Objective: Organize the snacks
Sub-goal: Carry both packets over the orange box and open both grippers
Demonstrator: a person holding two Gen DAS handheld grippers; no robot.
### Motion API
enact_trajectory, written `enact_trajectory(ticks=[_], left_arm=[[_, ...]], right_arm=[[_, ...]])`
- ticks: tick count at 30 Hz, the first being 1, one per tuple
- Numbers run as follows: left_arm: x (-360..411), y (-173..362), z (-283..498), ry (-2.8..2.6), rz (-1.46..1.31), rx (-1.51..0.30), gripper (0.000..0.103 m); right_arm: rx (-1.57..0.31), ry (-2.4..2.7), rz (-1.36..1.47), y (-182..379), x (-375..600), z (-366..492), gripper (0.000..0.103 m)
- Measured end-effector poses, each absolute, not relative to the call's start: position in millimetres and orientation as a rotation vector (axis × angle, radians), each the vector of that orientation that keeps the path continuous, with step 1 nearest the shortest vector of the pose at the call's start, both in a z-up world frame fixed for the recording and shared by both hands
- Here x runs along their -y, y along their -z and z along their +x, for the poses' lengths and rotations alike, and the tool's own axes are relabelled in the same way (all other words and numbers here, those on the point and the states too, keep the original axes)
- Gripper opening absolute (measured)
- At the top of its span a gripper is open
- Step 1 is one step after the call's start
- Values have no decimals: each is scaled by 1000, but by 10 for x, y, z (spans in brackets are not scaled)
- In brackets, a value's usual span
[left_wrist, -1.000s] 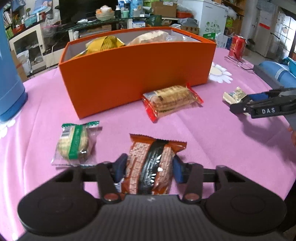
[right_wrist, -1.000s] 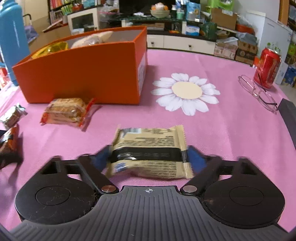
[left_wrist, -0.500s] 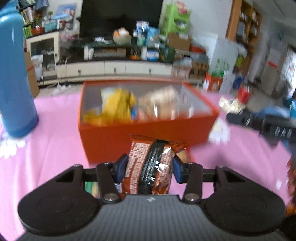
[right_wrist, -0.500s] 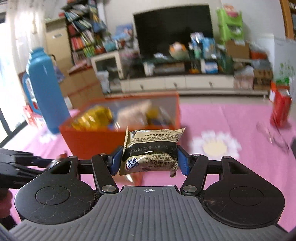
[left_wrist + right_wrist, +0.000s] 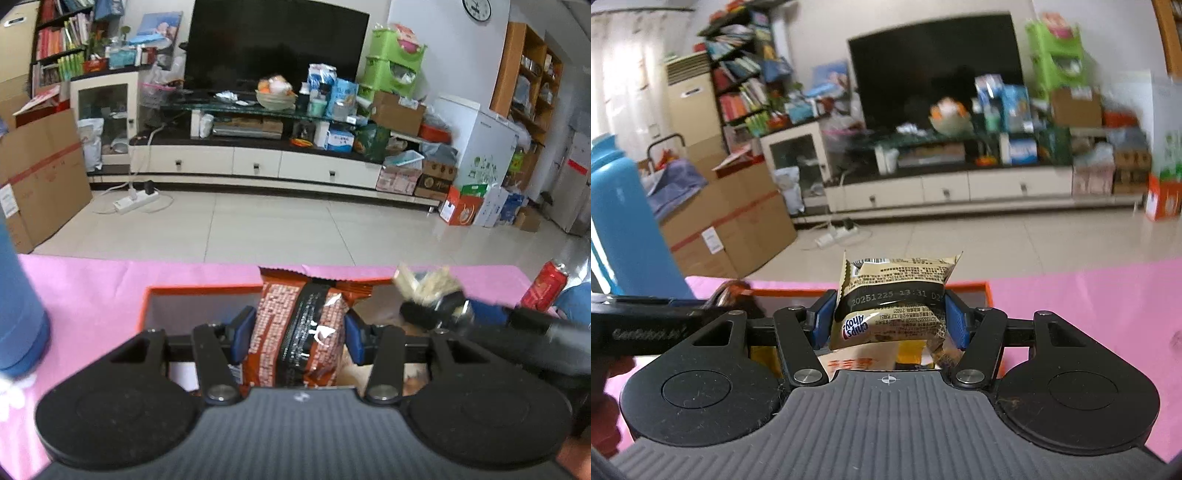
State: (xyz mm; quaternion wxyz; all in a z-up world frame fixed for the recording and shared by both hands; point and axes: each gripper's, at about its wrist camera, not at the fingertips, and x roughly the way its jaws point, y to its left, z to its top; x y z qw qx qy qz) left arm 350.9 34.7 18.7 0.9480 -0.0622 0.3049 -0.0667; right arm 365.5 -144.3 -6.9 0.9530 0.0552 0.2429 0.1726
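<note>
My left gripper (image 5: 300, 338) is shut on an orange-brown snack packet (image 5: 295, 317), held upright over the open orange box (image 5: 199, 287). In the right wrist view, my right gripper (image 5: 889, 325) is shut on a beige Chips Ahoy packet (image 5: 897, 295), also above the orange box (image 5: 975, 284). Other snacks lie inside the box, below the packet. The two grippers hang side by side over the box. In the left wrist view the right gripper (image 5: 432, 310) shows at the right with the blurred beige packet (image 5: 424, 286). The left gripper's fingers (image 5: 646, 328) reach in from the left of the right wrist view.
A tall blue bottle (image 5: 18, 317) stands on the pink tablecloth (image 5: 92, 280) left of the box. A red can (image 5: 546, 290) stands at the table's far right. The table's far edge lies just behind the box, with tiled floor beyond.
Both grippers rose from the tablecloth and moved forward over the orange box, each carrying its packet. The right jaws, still apart around the beige packet a second ago, closed on it.
</note>
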Motion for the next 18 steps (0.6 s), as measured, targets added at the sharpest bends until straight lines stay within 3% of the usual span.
enact_trajectory(ticks=[5,7,9,11,13,17,18], left_arm=[[-272,46,3588,134,-50,-641,54],[-312,53,3556,125,-37,-642,63],[-392,-7,3507,118,-68,-633,67],[-481,-140,3415,129,-121,-608,69],[-524,-311,3266,122,-139,-571,71],[-554,-568,2716,101,-146,-504,79],[-578,-564,2548,98,-142,-491,86]], right_arm=[[-560,-320,77,395,1428,3812,33],[-559,-309,32,406,1363,3803,33],[-557,-305,10,415,1331,3787,37],[-556,-313,38,383,1354,3752,47],[-536,-298,58,315,1400,3656,78],[-475,-311,76,138,1524,3226,83],[-467,-314,76,103,1556,3110,83]])
